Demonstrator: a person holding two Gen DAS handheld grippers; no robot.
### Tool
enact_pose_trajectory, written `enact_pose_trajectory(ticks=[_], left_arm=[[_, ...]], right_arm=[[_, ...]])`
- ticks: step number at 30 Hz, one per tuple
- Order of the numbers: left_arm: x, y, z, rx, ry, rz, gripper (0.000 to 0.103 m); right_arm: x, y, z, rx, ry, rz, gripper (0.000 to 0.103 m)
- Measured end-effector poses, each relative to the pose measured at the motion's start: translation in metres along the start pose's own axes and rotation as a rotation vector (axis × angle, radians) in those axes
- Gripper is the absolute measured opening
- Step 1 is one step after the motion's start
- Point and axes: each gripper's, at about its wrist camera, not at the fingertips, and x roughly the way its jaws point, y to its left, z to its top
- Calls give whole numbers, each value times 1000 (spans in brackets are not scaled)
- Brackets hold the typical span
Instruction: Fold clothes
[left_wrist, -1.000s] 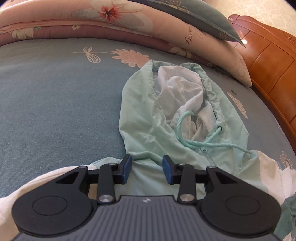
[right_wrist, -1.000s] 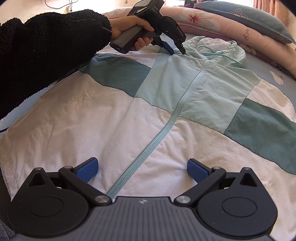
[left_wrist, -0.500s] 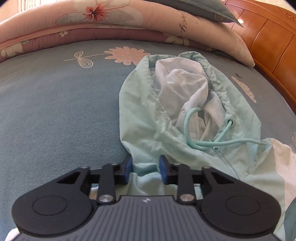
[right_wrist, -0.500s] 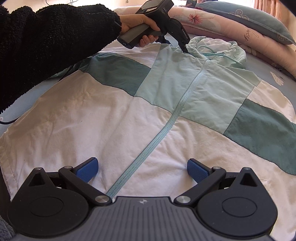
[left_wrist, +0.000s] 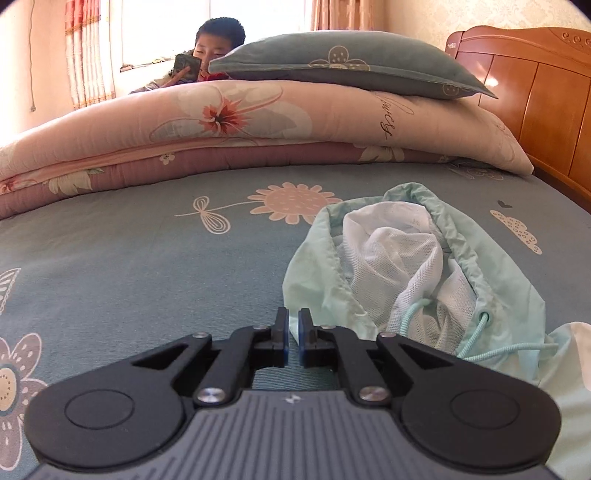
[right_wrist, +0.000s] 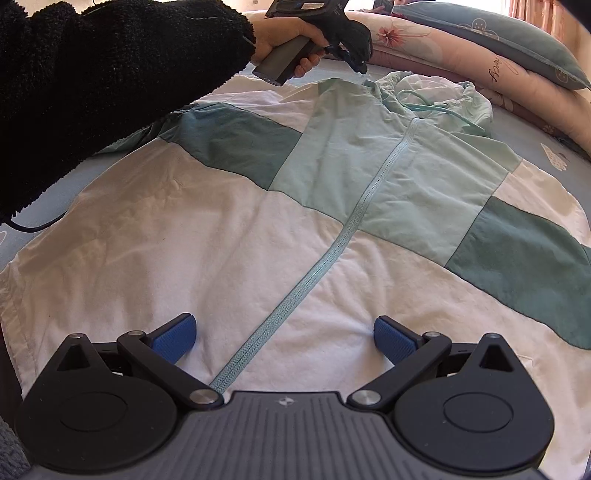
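- The jacket (right_wrist: 332, 206), a zip-up in white, mint and teal panels, lies spread front-up across the bed (left_wrist: 147, 266), its hem toward the near edge and its hood (left_wrist: 406, 258) toward the stacked quilt (left_wrist: 258, 122) and the headboard (left_wrist: 535, 85) end.
- The left hand-held gripper (left_wrist: 293, 336) has its pads nearly together on a thin pinch of mint cloth at the base of the hood, on the side away from the headboard (the right wrist view shows the fabric there drawn up into a small peak under its tip).
- The right hand-held gripper (right_wrist: 284, 336) hovers over the hem with its pads wide apart, either side of the zip (right_wrist: 321, 266), holding nothing.
- Step in hand, as I judge it: the start of the fold, with the hood or shoulder taken up first; the body has no fold in it yet.
- The next move probably calls for carrying the pinched cloth over onto the chest, keeping the hold light enough that the thin fabric does not slip out.
- The drawstring (left_wrist: 476, 332) lies loose and could trail outside the fold.
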Motion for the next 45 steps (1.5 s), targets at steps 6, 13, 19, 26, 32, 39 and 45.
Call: enact_pose_trajectory(ticks=[6,13,19,26,32,39,45], left_arm=[[-22,-5,-18,-22,146,-205,24],[35,1,-47,-116,196,-128,27],[6,14,-33,-147,197,-104,40],[-18,34,-58,-152,265,-131,62],[-10,62,-54,-214,217,18,59],[-64,43,-41,-143,247,-24,66],[-114,26,-57,-216,321,-159,78]], right_arm=[[1,2,1,0,4,-11,103],[3,1,1,-2,-4,-11,103],[1,0,2,9,-2,-8,103],[1,0,2,16,5,-17,103],[2,-2,2,17,-2,-15,103],[2,-6,3,40,-4,-13,103],[3,-7,3,44,1,-18,103]])
